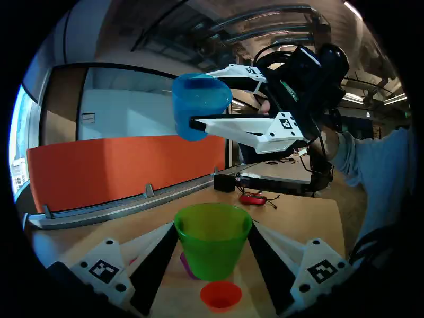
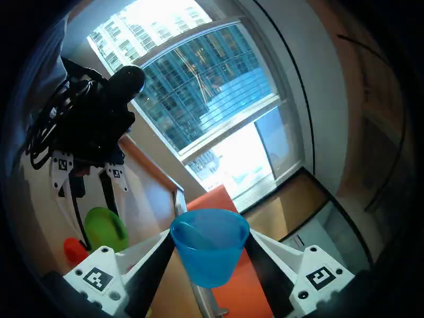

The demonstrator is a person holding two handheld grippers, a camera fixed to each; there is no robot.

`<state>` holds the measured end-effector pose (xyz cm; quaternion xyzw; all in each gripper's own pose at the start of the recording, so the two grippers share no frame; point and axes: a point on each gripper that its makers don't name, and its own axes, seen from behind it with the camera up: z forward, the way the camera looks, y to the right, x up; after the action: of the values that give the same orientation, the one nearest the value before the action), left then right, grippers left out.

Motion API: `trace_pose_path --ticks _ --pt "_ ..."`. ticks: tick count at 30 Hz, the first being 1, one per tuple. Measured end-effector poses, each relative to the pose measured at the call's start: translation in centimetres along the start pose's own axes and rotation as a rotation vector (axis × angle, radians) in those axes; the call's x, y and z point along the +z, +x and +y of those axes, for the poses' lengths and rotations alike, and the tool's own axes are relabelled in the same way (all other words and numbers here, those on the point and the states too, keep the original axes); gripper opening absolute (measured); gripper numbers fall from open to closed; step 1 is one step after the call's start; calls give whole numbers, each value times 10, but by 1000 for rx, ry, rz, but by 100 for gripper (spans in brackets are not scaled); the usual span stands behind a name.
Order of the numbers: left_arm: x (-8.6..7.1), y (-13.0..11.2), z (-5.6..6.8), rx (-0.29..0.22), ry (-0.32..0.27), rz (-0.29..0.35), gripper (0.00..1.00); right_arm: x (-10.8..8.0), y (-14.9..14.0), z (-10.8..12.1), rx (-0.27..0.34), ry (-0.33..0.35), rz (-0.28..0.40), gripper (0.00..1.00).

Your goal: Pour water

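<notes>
Left gripper view, nearest first: left gripper (image 1: 212, 229) clamped on a green cup (image 1: 213, 241), one finger pressed to each side, cup upright, mouth up; just below it, down on the table (image 1: 297, 217), a small orange cup (image 1: 221, 296); a purple edge (image 1: 185, 265) behind the green cup, too hidden to identify; farther back, a red mouse (image 1: 253, 199) and a black box (image 1: 224, 183) near the table's far edge; beyond those, an orange panel (image 1: 116, 169). High above the green cup, off the table: right gripper (image 1: 202, 99) closed on a blue cup (image 1: 197, 106), a finger on either side, rim up; a sleeve (image 1: 381, 164) behind. Right gripper view: blue cup gripped between the near fingers; green cup lower left, well apart; window (image 2: 212, 95) beyond.
</notes>
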<state>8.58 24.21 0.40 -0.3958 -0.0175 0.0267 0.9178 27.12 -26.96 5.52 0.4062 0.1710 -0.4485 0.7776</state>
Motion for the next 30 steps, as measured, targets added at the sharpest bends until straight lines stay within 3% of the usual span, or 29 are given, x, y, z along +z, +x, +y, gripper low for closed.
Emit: trace_pose_path --ticks 30 --pt "6 3 6 9 -20 1 87 4 -2 19 -160 -35 -12 91"
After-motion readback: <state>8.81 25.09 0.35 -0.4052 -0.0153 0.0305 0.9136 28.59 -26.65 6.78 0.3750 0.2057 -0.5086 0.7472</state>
